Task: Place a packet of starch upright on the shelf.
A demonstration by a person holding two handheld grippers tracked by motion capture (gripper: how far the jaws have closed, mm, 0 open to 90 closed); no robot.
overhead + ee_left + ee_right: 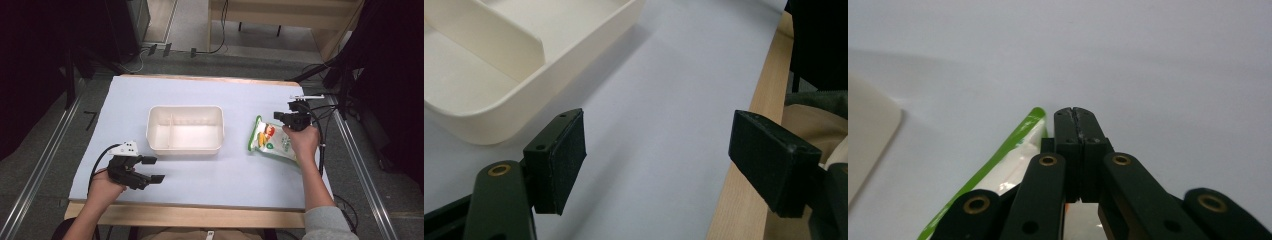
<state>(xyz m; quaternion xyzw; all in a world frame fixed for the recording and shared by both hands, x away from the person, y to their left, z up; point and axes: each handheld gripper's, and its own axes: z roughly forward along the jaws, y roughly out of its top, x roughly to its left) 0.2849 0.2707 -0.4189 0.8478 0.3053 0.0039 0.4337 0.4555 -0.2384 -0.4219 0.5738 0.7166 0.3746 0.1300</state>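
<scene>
- high view: a white divided container point(185, 129) is seen in the middle of the pale blue table cover point(235, 175). a green and white snack bag point(268, 141) lies flat just to the right of it, with its long axis running from the far left corner toward the near right. the right gripper point(289, 118) is held at the far right edge of the bag, while the left gripper point(153, 169) rests well apart, near the front left of the container, so the right hand point(302, 141) is judged to be the nearer one.
- left gripper view: the jaws are spread wide and nothing is held between them; the container point(499, 55) is seen ahead and to the left.
- right gripper view: the jaws are pressed together. the bag point(998, 175) lies beside and under them on the left; whether its edge is pinched cannot be told.
</scene>
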